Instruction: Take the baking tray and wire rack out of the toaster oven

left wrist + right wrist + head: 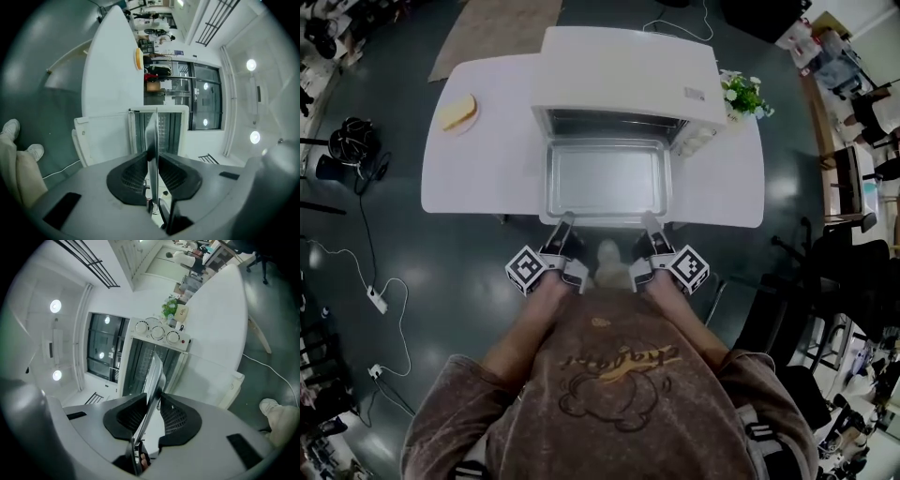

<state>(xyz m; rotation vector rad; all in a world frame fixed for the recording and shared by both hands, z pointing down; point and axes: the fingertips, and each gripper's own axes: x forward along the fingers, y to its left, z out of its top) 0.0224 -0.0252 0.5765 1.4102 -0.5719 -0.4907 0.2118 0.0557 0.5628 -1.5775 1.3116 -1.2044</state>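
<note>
The silver baking tray (607, 180) is drawn most of the way out of the white toaster oven (628, 80), level over the oven's lowered door. My left gripper (566, 223) is shut on the tray's near rim at the left, my right gripper (649, 223) on the same rim at the right. In the left gripper view the tray (152, 136) shows edge-on between the black pads (133, 172). In the right gripper view the tray (153, 380) is likewise pinched, with the oven (157, 350) and its knobs behind. Wire bars show inside the oven; the rack itself is hard to make out.
The oven stands on a white table (478, 159). A plate with bread (457, 112) lies at the table's left. A small potted plant (742, 94) stands right of the oven. Cables and a power strip (377, 300) lie on the dark floor at the left.
</note>
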